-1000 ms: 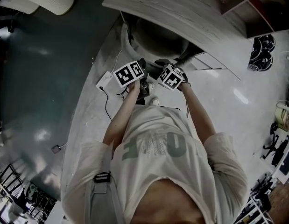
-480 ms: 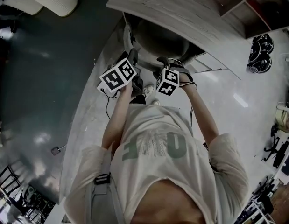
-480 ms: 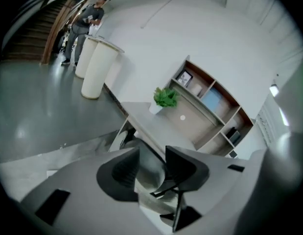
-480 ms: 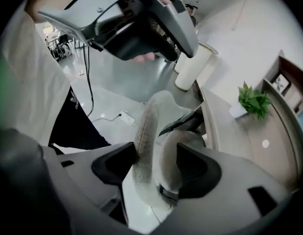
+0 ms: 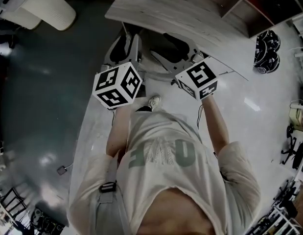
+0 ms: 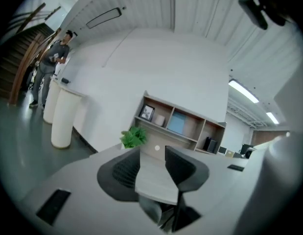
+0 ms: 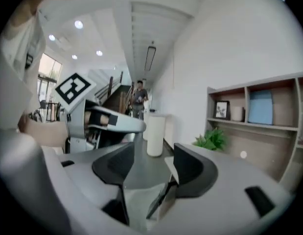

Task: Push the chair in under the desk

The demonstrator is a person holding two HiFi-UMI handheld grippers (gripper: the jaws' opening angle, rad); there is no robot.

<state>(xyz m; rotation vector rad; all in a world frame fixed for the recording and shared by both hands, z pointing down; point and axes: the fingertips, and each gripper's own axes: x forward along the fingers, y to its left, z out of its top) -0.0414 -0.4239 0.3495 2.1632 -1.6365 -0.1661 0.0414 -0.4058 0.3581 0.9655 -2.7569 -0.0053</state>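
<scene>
The left tool [image 6: 151, 163] is wide and holds nothing. It is up near the table [image 5: 180, 11] edge, so a quick swing down could bang it there. The chair [image 5: 155, 45] looks tucked in the dark under the table, between both tools. If it rolls out, nothing is holding it. The right tool [image 7: 152, 163] is wide and empty too, and could bump the table the same way.
</scene>
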